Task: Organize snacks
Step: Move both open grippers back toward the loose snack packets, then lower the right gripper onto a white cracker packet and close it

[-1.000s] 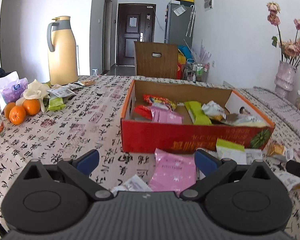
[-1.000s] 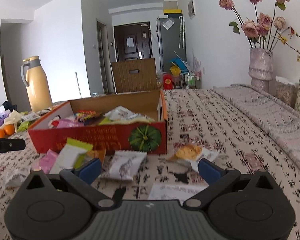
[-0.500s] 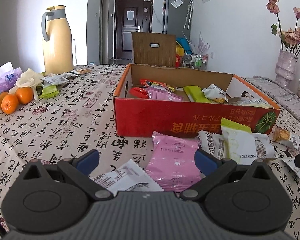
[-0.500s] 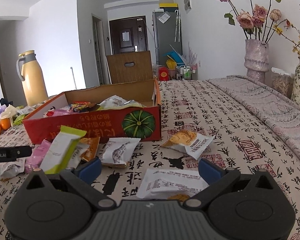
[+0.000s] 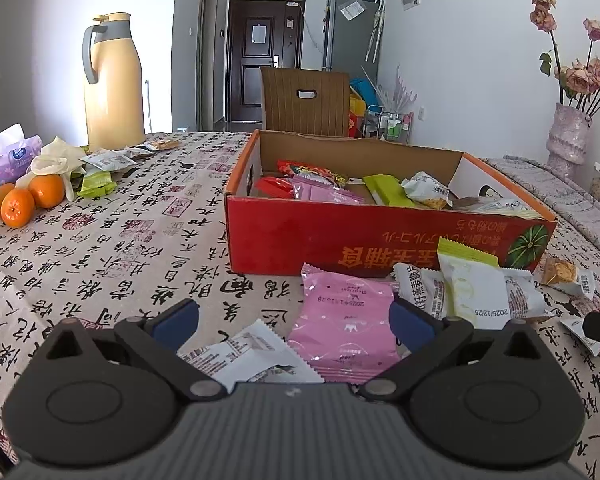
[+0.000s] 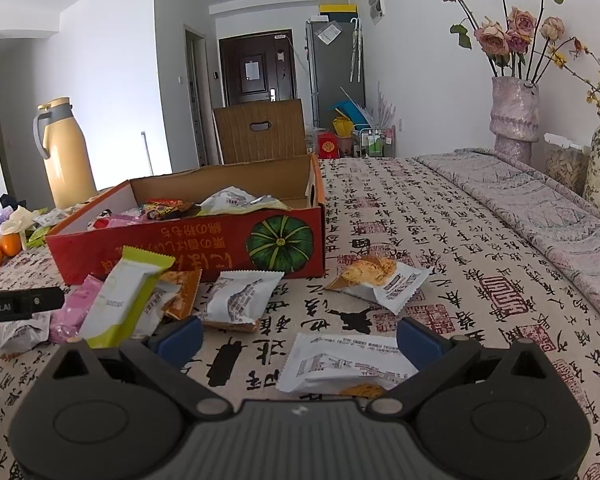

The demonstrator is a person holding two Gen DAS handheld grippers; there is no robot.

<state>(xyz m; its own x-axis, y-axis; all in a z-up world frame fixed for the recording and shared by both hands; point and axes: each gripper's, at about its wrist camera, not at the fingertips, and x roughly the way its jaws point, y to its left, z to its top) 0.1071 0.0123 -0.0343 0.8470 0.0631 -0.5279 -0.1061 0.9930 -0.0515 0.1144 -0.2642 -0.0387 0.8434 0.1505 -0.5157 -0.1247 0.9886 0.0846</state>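
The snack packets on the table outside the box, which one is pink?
The flat pink packet lying between the left gripper's open fingers, just before the red box. Its neighbours are white or green-topped.

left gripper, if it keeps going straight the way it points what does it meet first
Most likely the pink snack packet, lying flat on the tablecloth between the open fingers of the left gripper. Past it stands the red cardboard box. Depth is hard to judge, so it could pass just above the packet.
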